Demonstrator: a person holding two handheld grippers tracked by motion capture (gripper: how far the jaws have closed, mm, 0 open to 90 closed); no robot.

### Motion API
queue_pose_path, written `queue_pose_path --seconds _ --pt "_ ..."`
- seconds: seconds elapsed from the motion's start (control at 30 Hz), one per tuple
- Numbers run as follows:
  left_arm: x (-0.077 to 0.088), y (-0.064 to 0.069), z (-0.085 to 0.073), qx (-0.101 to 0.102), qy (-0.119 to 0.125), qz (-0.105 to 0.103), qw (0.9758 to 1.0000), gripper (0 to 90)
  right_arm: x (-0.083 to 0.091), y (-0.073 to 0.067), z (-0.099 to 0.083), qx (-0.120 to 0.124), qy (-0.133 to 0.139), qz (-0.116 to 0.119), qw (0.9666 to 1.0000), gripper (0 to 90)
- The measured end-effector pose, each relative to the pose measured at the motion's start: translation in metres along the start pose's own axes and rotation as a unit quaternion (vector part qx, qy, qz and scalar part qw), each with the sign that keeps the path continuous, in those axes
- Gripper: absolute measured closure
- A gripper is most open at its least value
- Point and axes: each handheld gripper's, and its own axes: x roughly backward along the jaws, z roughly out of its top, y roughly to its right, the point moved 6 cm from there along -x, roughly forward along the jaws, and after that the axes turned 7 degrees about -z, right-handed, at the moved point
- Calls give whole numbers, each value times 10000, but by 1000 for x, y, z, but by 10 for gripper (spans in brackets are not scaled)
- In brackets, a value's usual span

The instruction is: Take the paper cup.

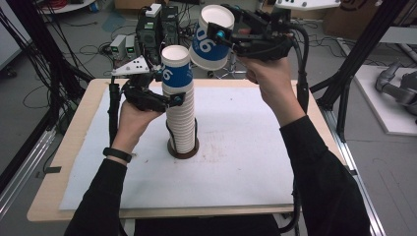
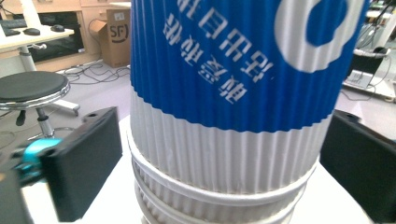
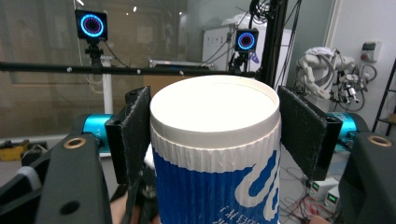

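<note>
A tall stack of ribbed paper cups (image 1: pixel 180 123), white with blue bands, stands upside down in a brown ring (image 1: pixel 183 153) on the white mat (image 1: pixel 236 167). My left gripper (image 1: pixel 169 87) straddles the stack's top cup (image 1: pixel 175 66). In the left gripper view that cup (image 2: pixel 233 70) fills the gap of the left gripper (image 2: pixel 219 168), with a slit of daylight at each black pad (image 2: pixel 84 158), so it is open. My right gripper (image 1: pixel 214 39) holds a single cup (image 1: pixel 204 49) in the air, up and right of the stack. In the right gripper view, the right gripper (image 3: pixel 215 135) has its pads pressed on that cup (image 3: pixel 215 163).
The mat lies on a wooden table (image 1: pixel 64 157). Power supplies and cables (image 1: pixel 147 34) sit on the floor behind it. Black frame posts (image 1: pixel 354 64) rise at the right. A stool (image 2: pixel 32 88) and a cardboard box (image 2: pixel 114 35) stand beyond the table.
</note>
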Motion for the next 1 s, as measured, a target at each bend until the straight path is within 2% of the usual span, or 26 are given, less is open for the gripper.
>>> queue_pose_path --seconds 0.1,0.2,0.43,0.63,0.83,1.0 --pt "2 1 1 -2 27 38 10000 17 6 0 -4 -40 -24 12 10000 304" --pt "8 2 0 -62 -1 195 9998 17 17 2 -14 -35 -93 -2 10000 304" --pt "18 5 -3 -123 5 299 9995 17 30 5 -30 -94 -201 -35 9997 304" --pt "35 13 -8 -232 30 533 9983 17 43 6 -51 -130 -306 -53 9994 303" --pt "49 24 -14 -279 79 523 9982 17 57 7 -70 -201 -392 -57 9990 304" --pt "52 34 -19 -327 75 475 9983 17 65 7 -86 -302 -416 -83 9986 304"
